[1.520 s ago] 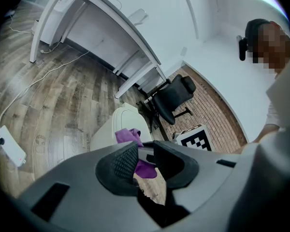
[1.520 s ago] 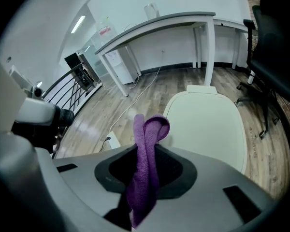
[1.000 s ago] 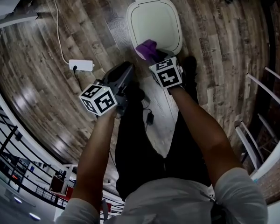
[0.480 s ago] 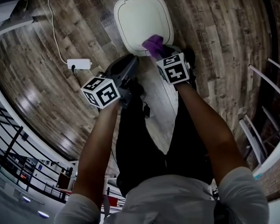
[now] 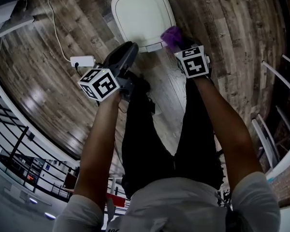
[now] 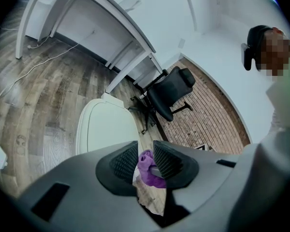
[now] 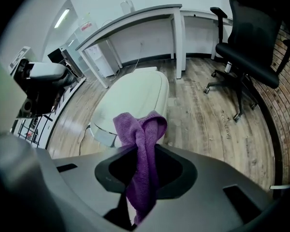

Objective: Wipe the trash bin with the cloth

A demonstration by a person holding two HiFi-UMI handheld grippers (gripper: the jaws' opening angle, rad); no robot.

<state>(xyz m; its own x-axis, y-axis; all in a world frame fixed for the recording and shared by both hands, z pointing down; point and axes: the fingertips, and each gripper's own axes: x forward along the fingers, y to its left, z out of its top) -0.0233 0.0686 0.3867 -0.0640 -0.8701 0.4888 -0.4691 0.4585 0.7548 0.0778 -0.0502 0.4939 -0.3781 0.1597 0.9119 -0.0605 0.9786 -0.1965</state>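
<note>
The fingers point(image 7: 174, 175) of the right gripper point(image 7: 140, 151) pinch the purple cloth point(image 7: 140, 129), probably soft and light, at its fold, at four o'clock of the trash bin point(image 5: 142, 13); the left gripper point(image 6: 145, 161) stands apart, empty.

My left gripper point(image 6: 146, 158) and right gripper point(image 7: 142, 153) are plain grey with black ribbed pads point(image 6: 124, 161), and each carries a cube of black-and-white square markers. The cloth point(image 7: 137, 129) is solid purple, the trash bin point(image 5: 142, 13) a plain off-white, and the floor point(image 5: 227, 33) runs in brown-grey planks with streaky wood grain. Around me I see black trousers point(image 5: 145, 144), a pale grey shirt point(image 5: 174, 207), a black office chair point(image 7: 249, 42), a white desk point(image 7: 135, 16), a white power strip point(image 5: 82, 61) and reddish-brown brickwork point(image 6: 203, 115).
</note>
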